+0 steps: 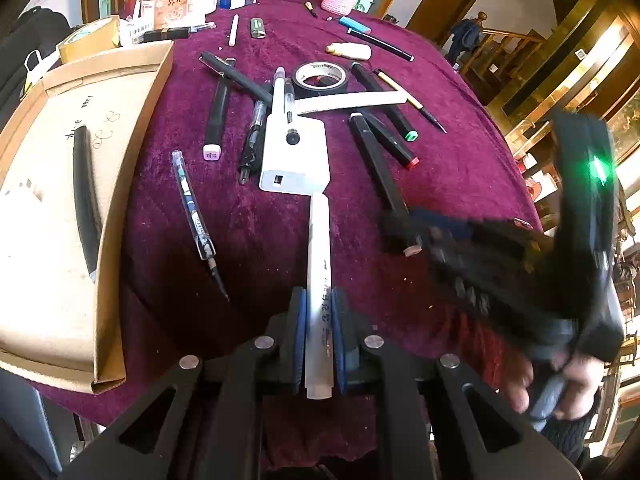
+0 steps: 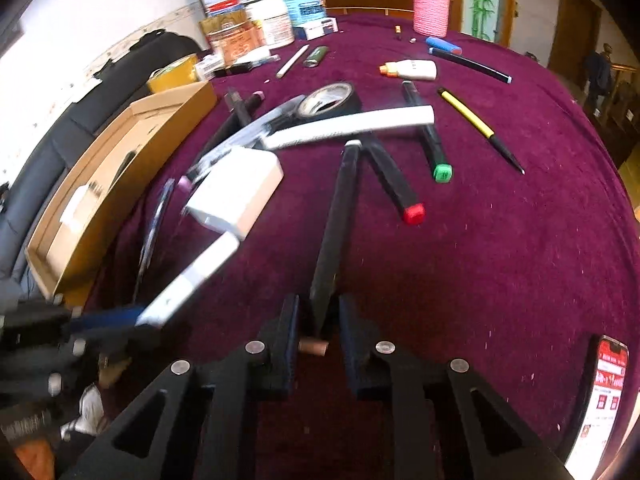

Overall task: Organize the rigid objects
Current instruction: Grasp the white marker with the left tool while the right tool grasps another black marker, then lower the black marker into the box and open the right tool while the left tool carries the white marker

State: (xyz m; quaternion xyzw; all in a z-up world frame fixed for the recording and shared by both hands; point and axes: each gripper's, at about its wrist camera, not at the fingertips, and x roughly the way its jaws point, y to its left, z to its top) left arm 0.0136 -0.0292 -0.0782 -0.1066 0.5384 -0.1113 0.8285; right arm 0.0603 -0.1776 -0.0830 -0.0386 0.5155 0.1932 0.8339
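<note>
Left gripper [image 1: 320,336], bottom centre of the left wrist view: blue-padded fingers pressed against both sides of a white pen [image 1: 319,280]. Pen runs straight along the finger axis, far tip close to the white power bank [image 1: 296,152] mid-frame. Pinched near its rear half, probably so the long end leads into the box.

Right gripper [image 2: 318,336], bottom centre of the right wrist view: fingers either side of a black marker [image 2: 336,232] with a brownish end cap. Small gaps show between pads and barrel; cannot tell whether it is pinched or only straddled. Marker points up-frame toward the pile. Whether it is lifted off the cloth is unclear.

Cardboard box [image 1: 132,168], left edge of the left view, left-centre of the right view: open tray, one black marker [image 1: 86,200] already lying inside along its length. Judged to be the collection place; both held items likely go there, laid parallel.

Loose pile on the maroon tablecloth [image 2: 520,260], upper centre of both views: black tape roll [image 1: 320,76], white flat strip [image 2: 352,126] leaning across several markers, green-capped marker [image 2: 430,140], red-capped marker [image 2: 396,184], yellow-and-black pen [image 2: 480,130]. Patterned pen [image 1: 196,212] lies alone between box and power bank.

Task judged early: most pieces not yet sorted. Risk: the two grippers sit near each other at lower frame and could collide on the way to the box.
</note>
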